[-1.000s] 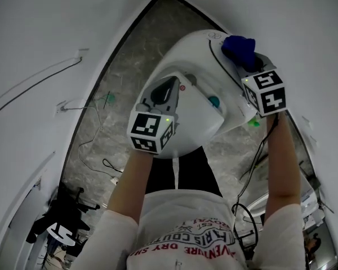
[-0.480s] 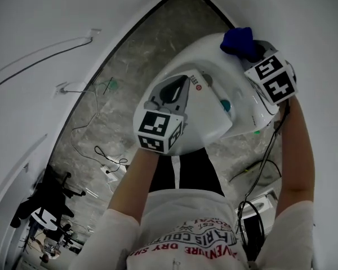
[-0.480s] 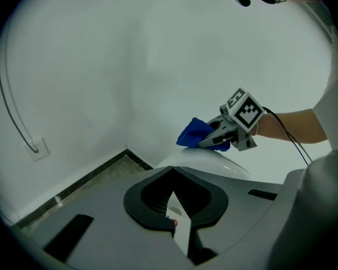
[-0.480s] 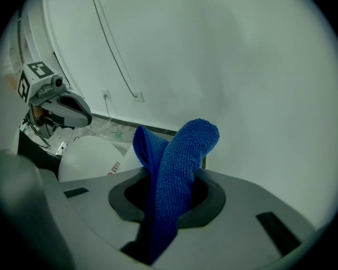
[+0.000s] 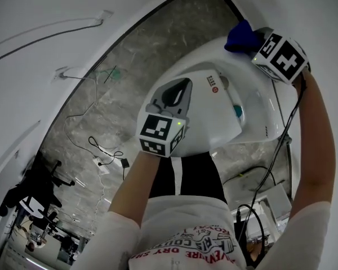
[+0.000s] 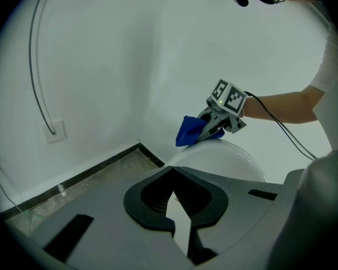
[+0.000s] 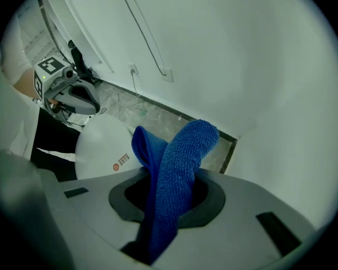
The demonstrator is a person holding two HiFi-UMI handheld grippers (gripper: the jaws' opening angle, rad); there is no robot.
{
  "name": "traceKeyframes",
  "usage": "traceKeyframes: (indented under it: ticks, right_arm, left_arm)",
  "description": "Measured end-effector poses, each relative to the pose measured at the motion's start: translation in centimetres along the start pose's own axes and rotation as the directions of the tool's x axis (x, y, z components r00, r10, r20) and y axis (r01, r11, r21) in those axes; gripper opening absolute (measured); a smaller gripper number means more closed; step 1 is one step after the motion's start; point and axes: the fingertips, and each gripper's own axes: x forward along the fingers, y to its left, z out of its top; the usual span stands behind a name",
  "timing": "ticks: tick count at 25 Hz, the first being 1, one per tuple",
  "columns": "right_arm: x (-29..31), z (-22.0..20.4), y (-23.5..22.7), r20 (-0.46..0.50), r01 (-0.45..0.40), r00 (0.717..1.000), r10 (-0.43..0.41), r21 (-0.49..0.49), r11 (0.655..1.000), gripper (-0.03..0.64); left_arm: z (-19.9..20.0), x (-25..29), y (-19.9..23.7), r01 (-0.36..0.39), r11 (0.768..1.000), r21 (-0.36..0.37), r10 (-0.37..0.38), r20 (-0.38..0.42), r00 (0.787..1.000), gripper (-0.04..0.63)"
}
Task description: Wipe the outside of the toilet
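The white toilet (image 5: 225, 103) lies below me with its lid down; it also shows as a dome (image 6: 225, 162) and as a rounded lid with a red sticker (image 7: 101, 145). My right gripper (image 5: 258, 45) is at the toilet's far end, shut on a blue cloth (image 5: 240, 37) pressed to the white surface. The cloth (image 7: 177, 173) sticks up between the jaws of that gripper (image 7: 169, 181). My left gripper (image 5: 177, 89) hovers over the lid, shut and holding nothing; its jaws (image 6: 173, 170) point at the right gripper (image 6: 214, 125) and the cloth (image 6: 188, 131).
White walls close in on the left and behind the toilet. A wall socket (image 6: 53, 131) and a cable run down the left wall. Loose cables (image 5: 104, 156) lie on the grey marble floor. A black chair (image 5: 34, 187) stands at lower left, a white box (image 5: 273, 198) at lower right.
My right gripper has carried the blue cloth farther along the toilet toward its far end, up and right in the head view. The left gripper has stayed over the lid.
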Motion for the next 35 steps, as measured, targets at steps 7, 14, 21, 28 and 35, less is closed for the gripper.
traceKeyframes:
  ticks: [7, 14, 21, 28, 35]
  right_arm:
    - [4.1, 1.8, 0.0, -0.161, -0.119, 0.98, 0.117, 0.001, 0.993, 0.072]
    - [9.1, 3.8, 0.4, -0.263, -0.129, 0.958, 0.113, -0.044, 0.991, 0.072]
    - [14.3, 6.0, 3.2, -0.367, -0.209, 0.917, 0.157, -0.109, 0.972, 0.072]
    - [18.8, 8.5, 6.8, -0.418, -0.261, 0.888, 0.192, -0.115, 0.958, 0.072]
    - [23.9, 10.6, 10.4, -0.443, -0.28, 0.875, 0.195, -0.135, 0.95, 0.072]
  left_arm:
    - [-2.7, -0.5, 3.2, -0.025, 0.999, -0.036, 0.025, -0.002, 1.0, 0.008]
    - [-5.1, -1.6, 6.1, -0.046, 0.996, -0.07, 0.046, -0.01, 0.999, 0.008]
    - [-7.6, -3.0, 10.2, -0.098, 0.988, -0.118, 0.098, -0.007, 0.995, 0.008]
    - [-10.7, -6.0, 13.6, -0.138, 0.979, -0.147, 0.136, -0.02, 0.99, 0.008]
    - [-15.3, -8.6, 17.5, -0.179, 0.968, -0.177, 0.174, -0.046, 0.984, 0.008]
